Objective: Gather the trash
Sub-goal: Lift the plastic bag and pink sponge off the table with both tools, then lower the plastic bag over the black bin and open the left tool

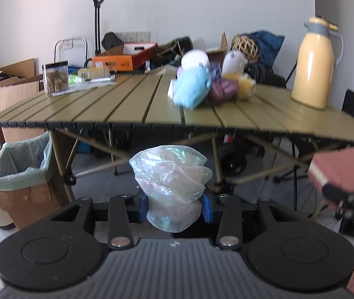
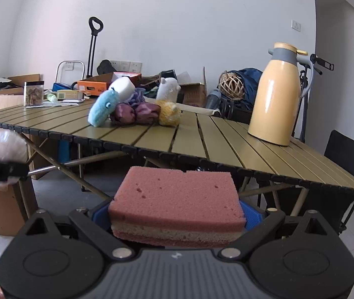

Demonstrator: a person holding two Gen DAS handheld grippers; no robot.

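Crumpled clear plastic bag point(image 1: 172, 186), pink layered sponge point(image 2: 177, 204), both held

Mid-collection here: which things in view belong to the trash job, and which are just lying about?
Job:
- crumpled clear plastic bag, in left gripper
- pink layered sponge, in right gripper
- bag-lined cardboard bin

Lying about:
- yellow thermos jug
- blue plush toy
- wicker ball

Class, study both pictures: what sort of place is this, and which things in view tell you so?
Probably a spare room used for storage. A folding camping table stands indoors, opened cardboard boxes pile up along the white wall, and a box lined with a bin bag serves as the bin.
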